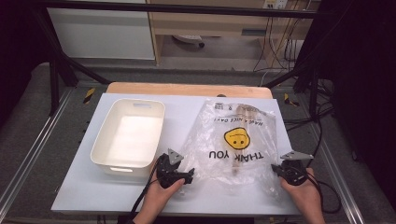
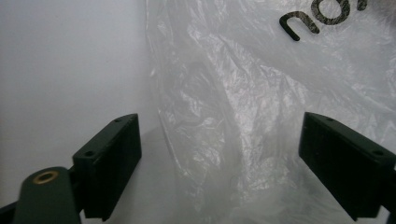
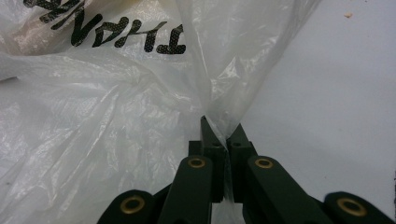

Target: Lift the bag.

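Jaws on the right gripper are pressed together on a pinched fold of the plastic bag; the film bunches up between the two black tips and fans away from them toward the printed lettering. Jaws on the left gripper stand wide apart; the bag's crinkled left edge lies on the table between them, touching neither pad as far as the left gripper view shows.

From the high view, the bag lies flat on the white table, right of centre; a yellow smiley face and black lettering are printed on it, the lettering upside down from the person's side. A pale, long thing shows faintly through the film; what it is cannot be told.

Left gripper sits at the bag's near left corner, held in the person's left hand; right gripper sits at the bag's near right corner, held in the right hand; a black cable trails from each toward the table's near edge.

White tub stands on the table to the left of the bag, just beside the left gripper, open side up, with a slot handle in each short wall; bag and tub are apart.
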`<action>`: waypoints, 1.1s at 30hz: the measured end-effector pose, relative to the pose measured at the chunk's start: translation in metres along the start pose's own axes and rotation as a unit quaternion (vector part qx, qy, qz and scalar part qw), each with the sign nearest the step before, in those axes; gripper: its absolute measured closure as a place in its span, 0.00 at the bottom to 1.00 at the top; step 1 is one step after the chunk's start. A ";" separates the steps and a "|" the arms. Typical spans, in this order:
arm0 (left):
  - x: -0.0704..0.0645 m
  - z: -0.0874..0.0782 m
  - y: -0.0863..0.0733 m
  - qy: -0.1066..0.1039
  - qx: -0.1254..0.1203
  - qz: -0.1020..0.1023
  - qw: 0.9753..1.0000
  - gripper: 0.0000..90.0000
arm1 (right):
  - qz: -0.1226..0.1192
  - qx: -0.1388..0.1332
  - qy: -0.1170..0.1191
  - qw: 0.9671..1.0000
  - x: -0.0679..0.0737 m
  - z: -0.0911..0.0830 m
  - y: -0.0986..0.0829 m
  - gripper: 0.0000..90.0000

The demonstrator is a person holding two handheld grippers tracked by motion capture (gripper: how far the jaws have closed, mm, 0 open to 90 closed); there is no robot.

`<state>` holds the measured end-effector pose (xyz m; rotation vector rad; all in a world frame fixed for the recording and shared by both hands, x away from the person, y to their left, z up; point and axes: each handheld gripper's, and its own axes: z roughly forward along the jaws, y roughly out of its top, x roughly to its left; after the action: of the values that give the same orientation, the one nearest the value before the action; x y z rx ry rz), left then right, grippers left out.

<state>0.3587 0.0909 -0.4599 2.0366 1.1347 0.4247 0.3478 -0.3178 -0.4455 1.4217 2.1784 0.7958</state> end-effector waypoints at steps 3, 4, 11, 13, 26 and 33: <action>0.001 0.001 0.001 -0.005 -0.002 0.002 1.000 0.18 | -0.001 0.002 0.000 1.000 0.000 0.000 0.000 1.00; 0.001 0.000 0.000 -0.005 0.000 0.001 1.000 0.20 | 0.000 0.002 0.001 1.000 0.000 0.000 0.000 1.00; -0.008 -0.001 -0.001 -0.008 -0.006 0.029 1.000 0.48 | -0.005 0.004 0.010 1.000 0.004 -0.001 0.001 1.00; -0.010 -0.002 -0.001 -0.005 -0.007 0.038 0.999 0.59 | -0.003 0.003 0.014 1.000 0.006 -0.001 0.002 1.00; -0.007 0.000 0.000 -0.010 -0.009 0.037 0.999 0.98 | 0.004 -0.008 0.026 1.000 0.008 -0.004 0.000 1.00; -0.008 0.000 0.000 -0.006 -0.010 0.043 0.999 1.00 | 0.008 -0.012 0.029 0.999 0.009 -0.007 -0.001 0.97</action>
<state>0.3548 0.0842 -0.4594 2.0738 1.0349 0.4640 0.3396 -0.3115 -0.4412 1.4230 2.1953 0.8770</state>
